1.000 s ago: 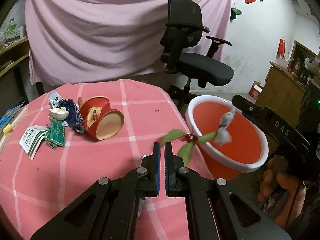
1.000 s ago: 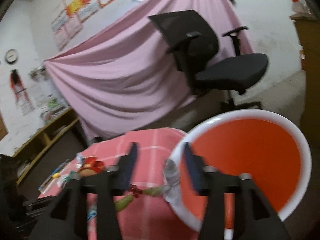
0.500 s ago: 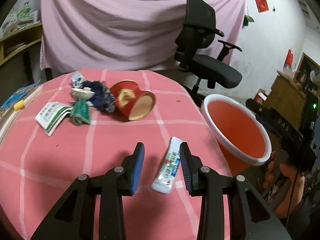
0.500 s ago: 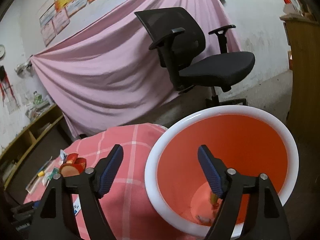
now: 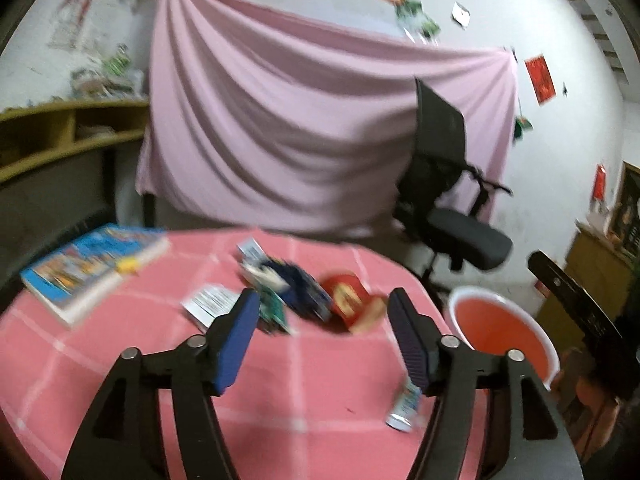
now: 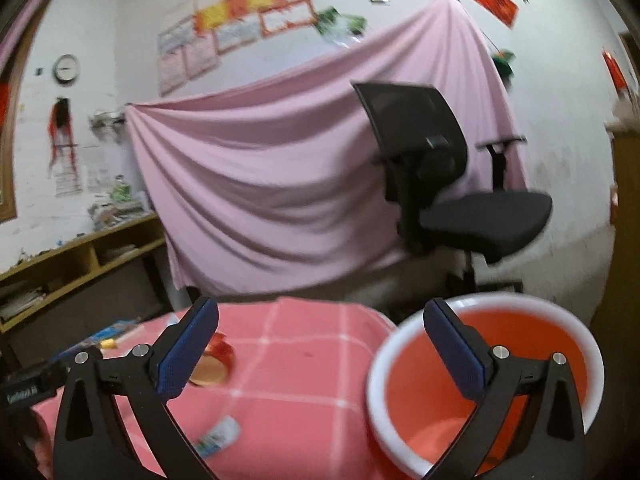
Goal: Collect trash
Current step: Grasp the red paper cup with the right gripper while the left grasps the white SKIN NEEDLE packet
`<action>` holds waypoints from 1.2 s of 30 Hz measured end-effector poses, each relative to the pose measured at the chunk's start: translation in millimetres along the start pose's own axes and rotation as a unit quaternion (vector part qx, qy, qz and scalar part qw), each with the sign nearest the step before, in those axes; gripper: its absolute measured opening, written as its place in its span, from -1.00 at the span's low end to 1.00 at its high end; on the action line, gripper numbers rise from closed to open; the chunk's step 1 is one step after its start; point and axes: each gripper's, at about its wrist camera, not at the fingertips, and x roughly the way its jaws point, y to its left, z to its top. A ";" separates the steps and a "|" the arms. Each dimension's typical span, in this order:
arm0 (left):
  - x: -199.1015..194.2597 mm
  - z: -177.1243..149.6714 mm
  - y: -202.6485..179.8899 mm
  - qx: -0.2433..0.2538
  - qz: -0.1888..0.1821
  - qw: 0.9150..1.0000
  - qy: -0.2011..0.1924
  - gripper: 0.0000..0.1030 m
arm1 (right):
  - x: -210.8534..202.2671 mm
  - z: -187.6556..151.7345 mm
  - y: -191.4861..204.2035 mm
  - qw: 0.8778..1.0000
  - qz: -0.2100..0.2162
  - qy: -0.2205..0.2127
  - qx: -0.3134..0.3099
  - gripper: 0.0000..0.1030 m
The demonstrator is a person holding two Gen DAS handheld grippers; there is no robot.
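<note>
1. We see the left gripper (image 5: 320, 336) above the pink checked table (image 5: 168, 392); its jaws have just been opening and stand apart around nothing.
2. The right gripper (image 6: 320, 352) has jaws that have just been opening too, now spread wide and empty, its right finger before the orange bin (image 6: 536, 364).
3. A toothpaste tube (image 5: 405, 408) lies on the table near the bin.
4. Farther back lie a red cup (image 5: 352, 308) on its side, crumpled wrappers (image 5: 276, 288) and a book (image 5: 92, 268).

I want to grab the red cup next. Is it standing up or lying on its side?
On its side: the red cup lies on the pink tablecloth, its round tan end facing the camera.
</note>
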 end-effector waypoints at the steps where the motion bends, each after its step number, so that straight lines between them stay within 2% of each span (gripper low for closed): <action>1: -6.5 2.9 5.9 0.001 0.009 1.000 -0.017 0.54 | -0.8 2.0 9.3 1.000 0.007 -0.011 -0.006 1.00; 3: -16.9 5.5 16.5 0.001 0.026 0.998 -0.049 0.81 | 0.7 3.9 22.8 0.999 0.018 -0.024 -0.016 1.00; 5: -23.3 8.0 25.8 0.000 0.039 0.996 -0.078 0.84 | 3.0 4.6 35.9 0.999 0.024 -0.031 -0.029 1.00; 9: -31.6 10.9 44.2 -0.001 0.058 0.993 -0.103 0.86 | 5.5 3.4 60.0 0.997 0.033 -0.048 -0.059 1.00; 13: -31.4 8.5 58.6 -0.001 0.072 0.991 -0.117 0.87 | 9.9 0.8 76.6 0.994 0.038 -0.056 -0.080 1.00; 20: -16.7 11.3 82.6 0.011 0.077 0.992 -0.100 0.87 | 34.2 -6.1 93.1 0.994 0.022 -0.032 -0.101 1.00; 25: 2.5 10.9 95.9 -0.006 0.061 0.996 -0.060 0.87 | 56.4 -13.2 96.0 0.994 0.013 0.012 -0.104 1.00; 29: 26.5 14.5 106.0 -0.029 0.052 0.998 0.006 0.87 | 80.5 -17.6 95.7 0.991 0.013 0.072 -0.109 1.00; 31: 42.8 13.9 112.9 -0.041 0.053 0.997 0.049 0.86 | 89.5 -23.2 94.4 0.989 0.017 0.100 -0.105 1.00; 36: 67.7 6.8 125.0 -0.069 0.021 0.991 0.113 0.86 | 110.4 -31.6 86.5 0.981 0.039 0.172 -0.082 1.00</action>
